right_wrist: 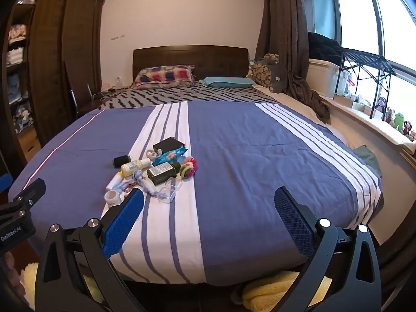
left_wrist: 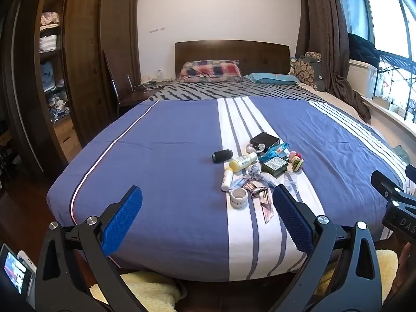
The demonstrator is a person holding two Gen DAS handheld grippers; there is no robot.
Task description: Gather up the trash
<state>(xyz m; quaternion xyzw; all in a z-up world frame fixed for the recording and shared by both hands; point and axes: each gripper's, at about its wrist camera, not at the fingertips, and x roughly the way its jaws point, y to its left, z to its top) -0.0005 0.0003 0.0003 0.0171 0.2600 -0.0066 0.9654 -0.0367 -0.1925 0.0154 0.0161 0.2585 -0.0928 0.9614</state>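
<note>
Both claws, left claw (left_wrist: pixel 206 215) and right claw (right_wrist: pixel 209 217), hang spread wide and empty above the bed (left_wrist: pixel 169 156), short of the trash pile (left_wrist: pixel 256 171) on its white stripe.

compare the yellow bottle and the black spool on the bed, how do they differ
The yellow bottle is pale yellow with a white cap and a printed label; the black spool is plain black all over. The bottle is longer and lies on the white stripe, while the shorter spool lies on the blue part of the cover beside it. Both lie on their sides, untouched by either gripper.
</note>
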